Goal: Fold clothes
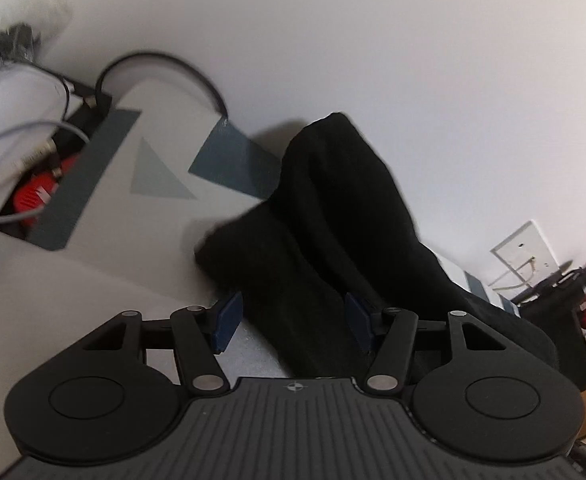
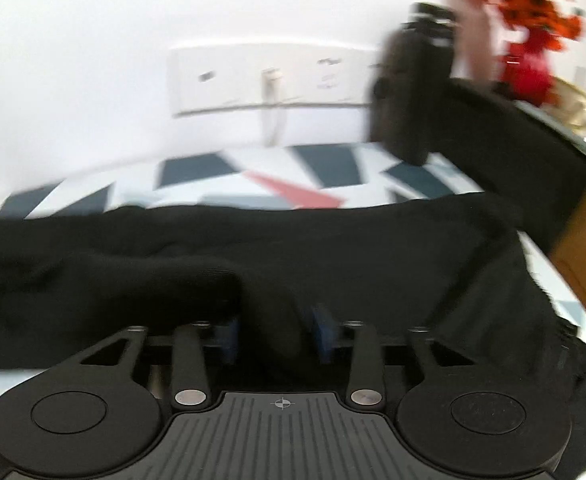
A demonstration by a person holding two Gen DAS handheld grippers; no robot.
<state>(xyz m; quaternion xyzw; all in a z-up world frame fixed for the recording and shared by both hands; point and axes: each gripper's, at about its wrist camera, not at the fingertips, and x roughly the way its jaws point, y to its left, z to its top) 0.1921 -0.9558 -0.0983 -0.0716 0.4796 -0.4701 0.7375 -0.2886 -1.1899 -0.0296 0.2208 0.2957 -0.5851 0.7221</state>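
A plain white wall (image 1: 373,40) rises ahead of the left fingers. The table (image 2: 221,184) carries a white cover patterned with dark blue, grey and red shapes. Ahead of the right fingers, a white socket plate (image 2: 269,76) is fixed low on the wall. Right of it stands a red vase (image 2: 527,76) with orange flowers. Cables (image 1: 33,128) lie far left of the left fingers.

No legible text, brand, label or number appears in either view. One sign only — a small crosshair mark (image 1: 294,387) moulded on each gripper body (image 2: 281,403) — no lettering accompanies it.
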